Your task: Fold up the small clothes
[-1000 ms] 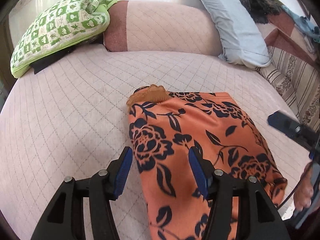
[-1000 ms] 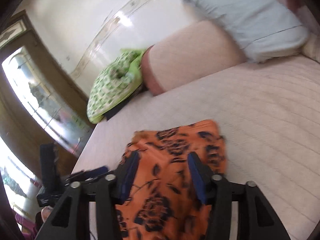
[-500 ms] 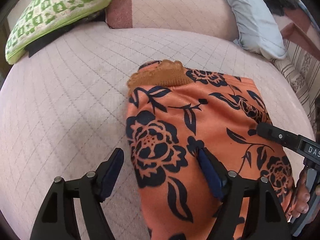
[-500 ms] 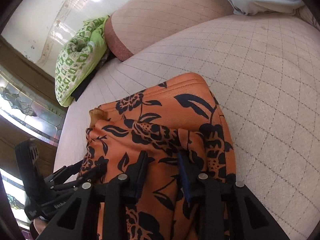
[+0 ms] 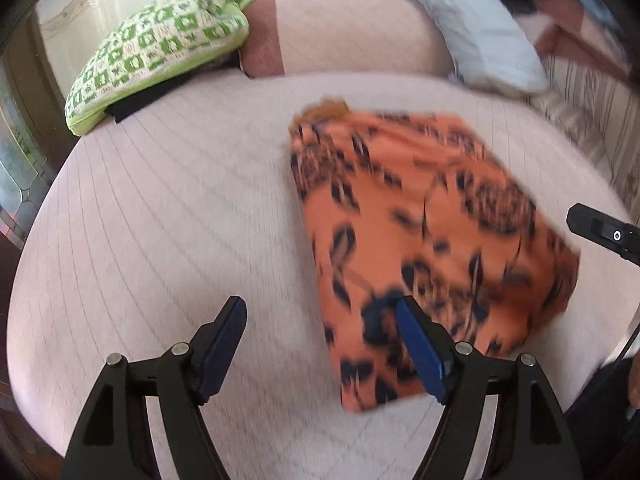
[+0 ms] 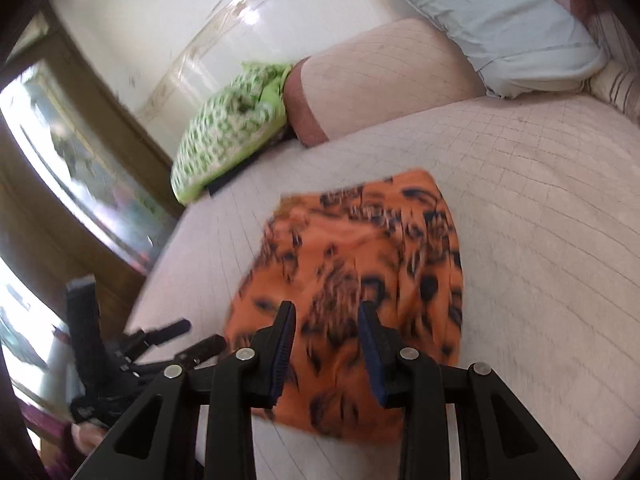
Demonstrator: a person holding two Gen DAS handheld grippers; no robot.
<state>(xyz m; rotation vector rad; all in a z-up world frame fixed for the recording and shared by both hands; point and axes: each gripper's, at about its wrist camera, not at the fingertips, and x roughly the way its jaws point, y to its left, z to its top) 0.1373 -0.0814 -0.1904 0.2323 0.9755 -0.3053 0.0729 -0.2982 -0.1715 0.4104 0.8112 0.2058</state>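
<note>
A small orange garment with a dark blue flower print (image 5: 420, 232) lies folded on the pink quilted bed; it also shows in the right wrist view (image 6: 360, 264). Both views are motion-blurred. My left gripper (image 5: 320, 320) is open and empty, above the garment's near left edge. My right gripper (image 6: 326, 324) is open, its jaws a narrow gap apart, empty, above the garment's near edge. The left gripper also shows at the lower left of the right wrist view (image 6: 172, 340).
A green and white patterned cushion (image 5: 160, 48) lies at the bed's far left, beside a pink bolster (image 5: 352, 36). A pale blue pillow (image 5: 480, 28) and striped bedding (image 5: 592, 120) lie at the far right. A window (image 6: 60, 168) lies left of the bed.
Both grippers have pulled back and up from the garment. The right gripper's jaws, which stood close on a fold of the cloth, have opened slightly and let it go. The garment lies flat.
</note>
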